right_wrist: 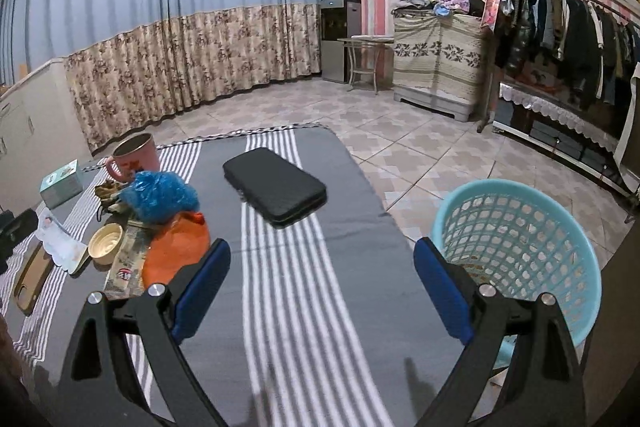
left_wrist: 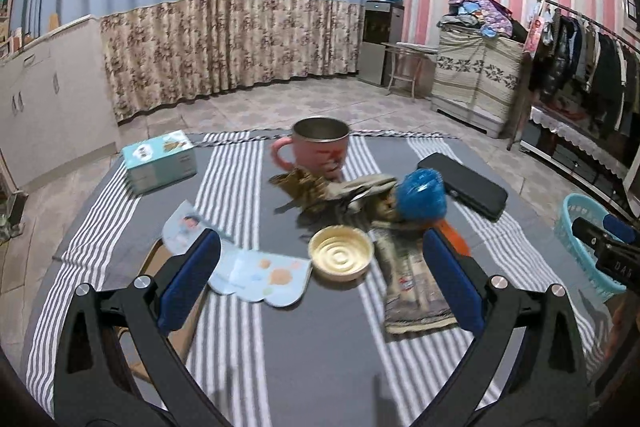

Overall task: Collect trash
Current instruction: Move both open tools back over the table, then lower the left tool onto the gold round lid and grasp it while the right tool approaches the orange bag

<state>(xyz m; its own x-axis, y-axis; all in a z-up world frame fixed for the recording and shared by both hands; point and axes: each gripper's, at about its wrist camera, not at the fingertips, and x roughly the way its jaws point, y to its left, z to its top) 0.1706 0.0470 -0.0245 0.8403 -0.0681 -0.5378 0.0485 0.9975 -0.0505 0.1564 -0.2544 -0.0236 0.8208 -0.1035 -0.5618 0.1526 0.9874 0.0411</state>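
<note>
Striped cloth (left_wrist: 232,327) is covering the table, with the trash gathered at its middle. At three o'clock off the table edge, the basket (right_wrist: 520,227) is waiting low beside it, likely for easy drops; its mesh is showing little inside. At twelve o'clock the mug (left_wrist: 320,147) is standing upright, seemingly empty. The bag (left_wrist: 420,193), wrappers (left_wrist: 416,291) and bowl (left_wrist: 341,253) are sitting clustered. The left gripper (left_wrist: 320,279) and right gripper (right_wrist: 322,291) are both hovering spread wide, gripping nothing.

On the desk (right_wrist: 360,307): one pink mug (left_wrist: 320,149), one tissue box (left_wrist: 159,162), one black case (right_wrist: 274,186), one small cream bowl (left_wrist: 341,252), one blue bag (left_wrist: 421,192), one orange bag (right_wrist: 176,247); beside it, one basket (right_wrist: 516,239).
</note>
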